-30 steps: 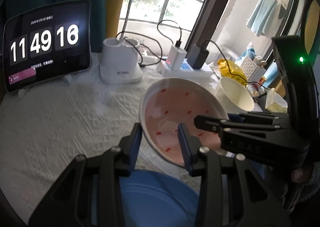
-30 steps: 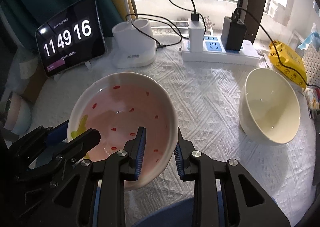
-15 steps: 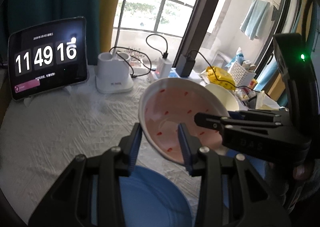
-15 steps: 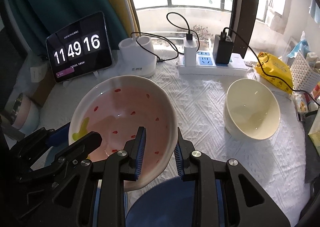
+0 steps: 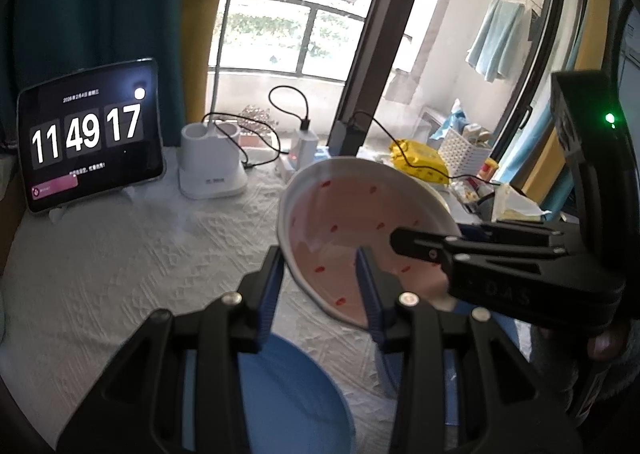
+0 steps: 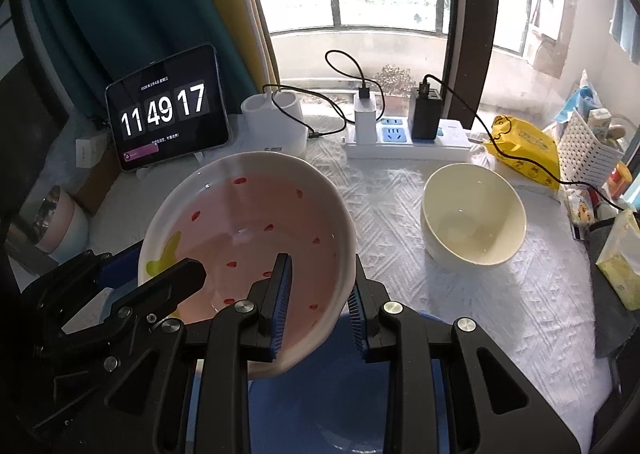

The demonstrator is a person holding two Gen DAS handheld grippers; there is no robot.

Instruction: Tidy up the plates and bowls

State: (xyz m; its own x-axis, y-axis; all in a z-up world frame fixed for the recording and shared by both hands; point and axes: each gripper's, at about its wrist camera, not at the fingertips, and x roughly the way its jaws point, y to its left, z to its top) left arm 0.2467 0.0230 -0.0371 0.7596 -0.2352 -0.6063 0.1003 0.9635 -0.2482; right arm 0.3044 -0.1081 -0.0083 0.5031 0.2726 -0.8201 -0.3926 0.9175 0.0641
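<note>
Right wrist view: looks down past its own fingers onto a white quilted desk cover (image 6: 420,221) set before a window.
Pink bowl (image 6: 248,238): held off the desk, tilted, wide and shallow, glossy ceramic with white rim, red flecks and a yellow mark inside.
Right gripper (image 6: 318,308): narrow, clamped across the near right rim, one blue ribbed pad inside, one outside.
Left gripper (image 5: 320,296): narrow too, pinching the opposite rim, as seen in the left wrist view; shares the load.
Blue plate (image 6: 340,394): flat, matte-looking, at the near edge of the desk, directly below the bowl and both grippers.
Cream bowl (image 6: 474,213): deep, round, smooth, upright on the desk toward the right edge, well apart from the pink bowl, on the right gripper's side.
Key relation: likely targets lie straight down or off to the right; no long axis on a round bowl, so only rim level matters.
Judgement: two-sided pinch on a slick rim could slip if either hand tips.
Far edge: tablet clock (image 6: 166,109), white holder (image 6: 276,121), power strip (image 6: 404,139) with chargers.
Right corner: yellow packet (image 6: 524,145), white basket (image 6: 588,145).
</note>
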